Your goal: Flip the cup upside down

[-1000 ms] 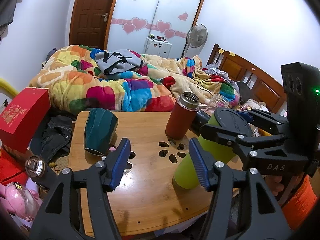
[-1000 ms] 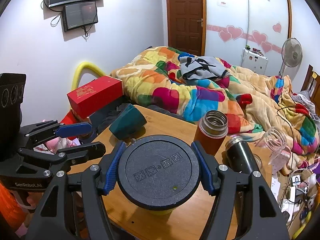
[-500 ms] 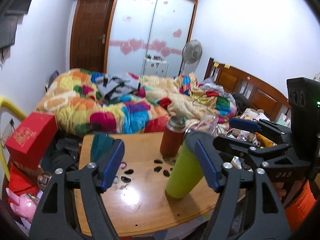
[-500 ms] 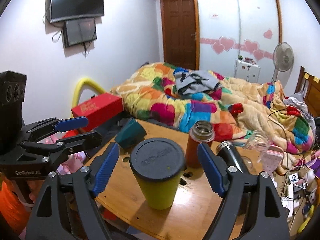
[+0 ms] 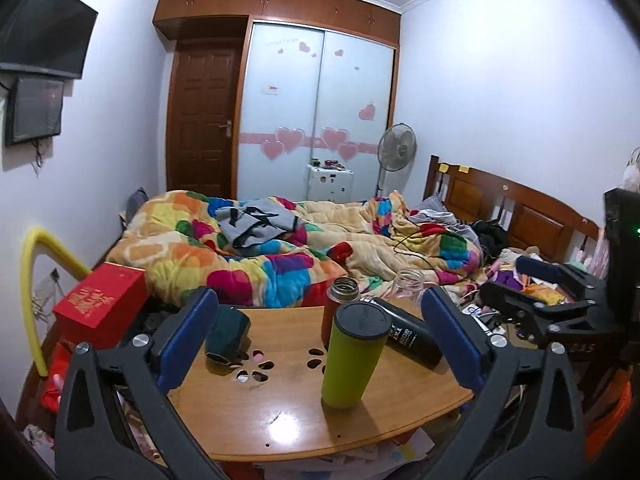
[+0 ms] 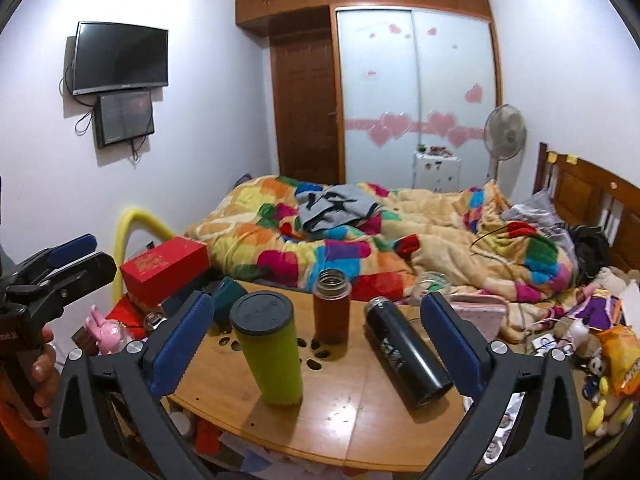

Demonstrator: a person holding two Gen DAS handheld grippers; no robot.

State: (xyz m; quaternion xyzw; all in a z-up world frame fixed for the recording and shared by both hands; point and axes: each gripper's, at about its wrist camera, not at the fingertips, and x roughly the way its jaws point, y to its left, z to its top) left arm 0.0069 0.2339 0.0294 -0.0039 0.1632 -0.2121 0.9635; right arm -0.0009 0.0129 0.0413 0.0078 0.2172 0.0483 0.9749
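Observation:
A lime-green cup (image 5: 350,354) with a black end facing up stands on the round wooden table (image 5: 280,412); it also shows in the right wrist view (image 6: 270,354). My left gripper (image 5: 320,340) is open and empty, back from the table's near edge. My right gripper (image 6: 316,344) is open and empty, also back from the table, with the green cup between its fingers in the picture but farther off. The right gripper's body shows at the right of the left wrist view (image 5: 560,312).
On the table are a dark green cup on its side (image 5: 226,334), an open red-brown flask (image 6: 331,306) and a black bottle lying down (image 6: 406,352). A red box (image 5: 100,304) sits at left. A bed with a colourful quilt (image 5: 280,252) lies behind.
My right gripper has opened and let go of the green cup, which now stands on the table. Both grippers have pulled back and up, away from the table.

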